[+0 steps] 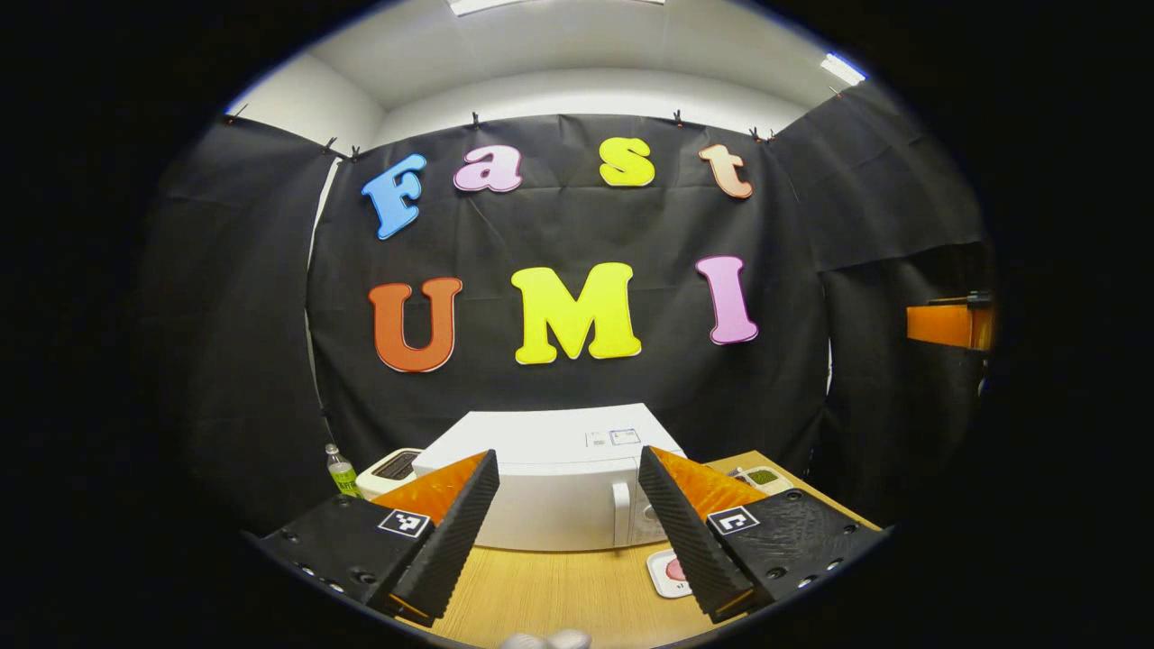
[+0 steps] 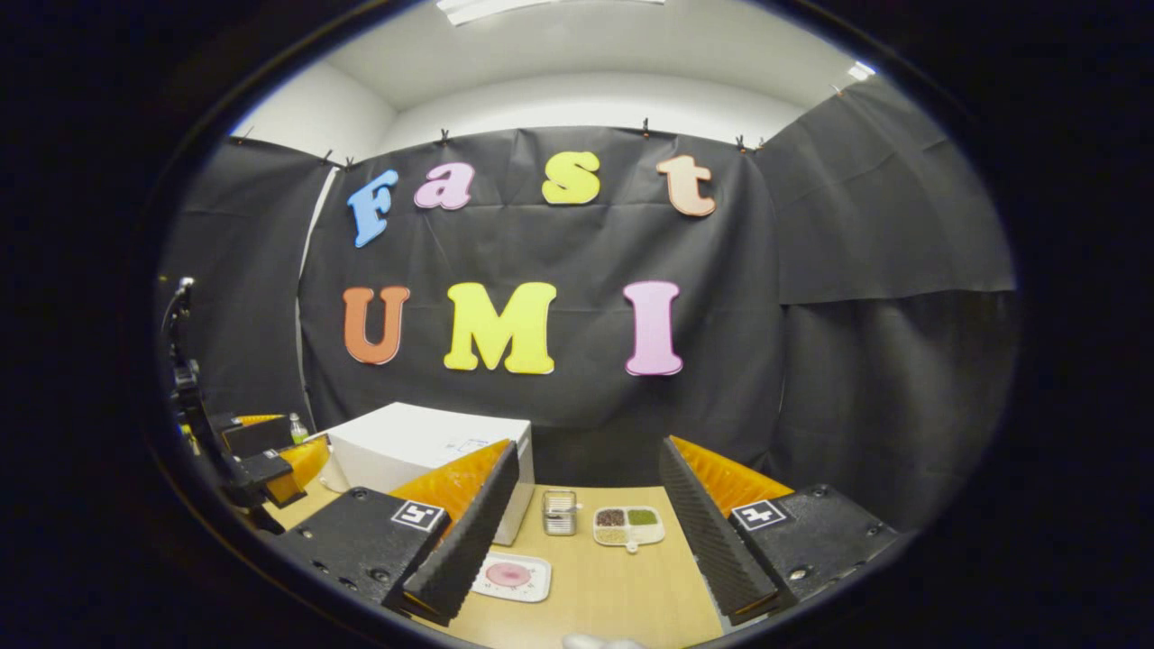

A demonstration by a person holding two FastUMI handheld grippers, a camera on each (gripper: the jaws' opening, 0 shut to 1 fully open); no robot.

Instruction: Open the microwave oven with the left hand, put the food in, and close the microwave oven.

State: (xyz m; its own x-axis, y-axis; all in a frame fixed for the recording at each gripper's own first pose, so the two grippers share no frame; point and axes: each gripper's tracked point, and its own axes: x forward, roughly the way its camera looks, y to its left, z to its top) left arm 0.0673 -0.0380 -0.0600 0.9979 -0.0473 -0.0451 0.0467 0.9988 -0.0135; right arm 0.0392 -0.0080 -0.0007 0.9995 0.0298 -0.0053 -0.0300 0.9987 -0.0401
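The white microwave stands on the wooden table with its door shut and its handle at the right of the door. My left gripper is open in front of it, a short way back, with nothing between its fingers. The food is a pink round piece on a white plate, lying on the table in front of the microwave. My right gripper is open and holds nothing, above the table to the right of the plate. The left gripper also shows at the far left.
A green bottle and a white toaster-like box stand left of the microwave. A small metal-framed container and a divided dish of grains sit right of it. Black cloth walls close the booth.
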